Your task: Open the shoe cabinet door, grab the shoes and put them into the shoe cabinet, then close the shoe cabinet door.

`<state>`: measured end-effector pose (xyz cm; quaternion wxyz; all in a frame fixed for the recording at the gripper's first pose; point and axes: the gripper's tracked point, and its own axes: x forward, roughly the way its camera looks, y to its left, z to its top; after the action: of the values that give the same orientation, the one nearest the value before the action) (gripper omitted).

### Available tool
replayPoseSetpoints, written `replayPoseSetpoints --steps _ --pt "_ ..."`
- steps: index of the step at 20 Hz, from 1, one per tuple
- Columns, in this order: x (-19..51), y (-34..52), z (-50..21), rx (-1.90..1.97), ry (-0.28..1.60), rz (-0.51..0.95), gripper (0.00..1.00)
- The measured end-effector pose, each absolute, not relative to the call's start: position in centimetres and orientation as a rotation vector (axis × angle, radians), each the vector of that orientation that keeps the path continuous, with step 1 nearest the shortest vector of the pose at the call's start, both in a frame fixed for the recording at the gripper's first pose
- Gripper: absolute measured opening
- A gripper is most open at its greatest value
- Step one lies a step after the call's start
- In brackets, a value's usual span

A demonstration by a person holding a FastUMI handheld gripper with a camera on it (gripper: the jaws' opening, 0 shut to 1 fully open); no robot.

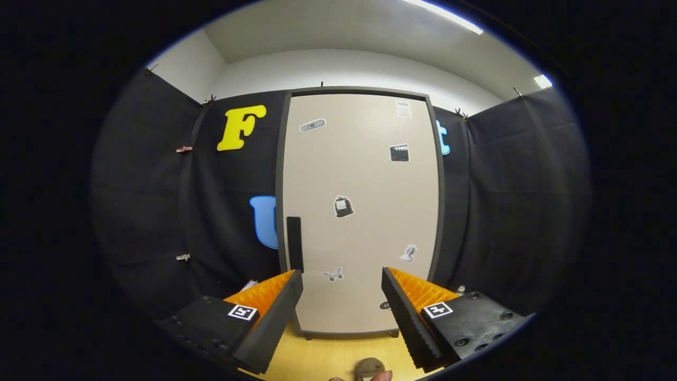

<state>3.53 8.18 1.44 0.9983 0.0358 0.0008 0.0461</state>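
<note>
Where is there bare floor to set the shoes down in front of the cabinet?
The free patch is the wooden floor between the open gripper fingers, bordered ahead by the closed shoe cabinet door. Nearest the camera it is tighter: a small brownish object lies there, too cut off to identify. The black handle sits at the door's left edge.

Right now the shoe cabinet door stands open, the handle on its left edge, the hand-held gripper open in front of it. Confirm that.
Not quite: the gripper view shows the shoe cabinet door shut, flush in its frame. The rest holds: the dark handle sits on its left edge, and the hand-held gripper is open in front of it, holding nothing.
</note>
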Motion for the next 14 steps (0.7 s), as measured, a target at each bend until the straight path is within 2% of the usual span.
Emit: replayPoseSetpoints --steps 6,14 --pt "10.6 14.1 0.3 0.07 0.012 0.142 0.98" --pt "18.7 17.3 -2.9 0.077 0.049 0.116 0.97"
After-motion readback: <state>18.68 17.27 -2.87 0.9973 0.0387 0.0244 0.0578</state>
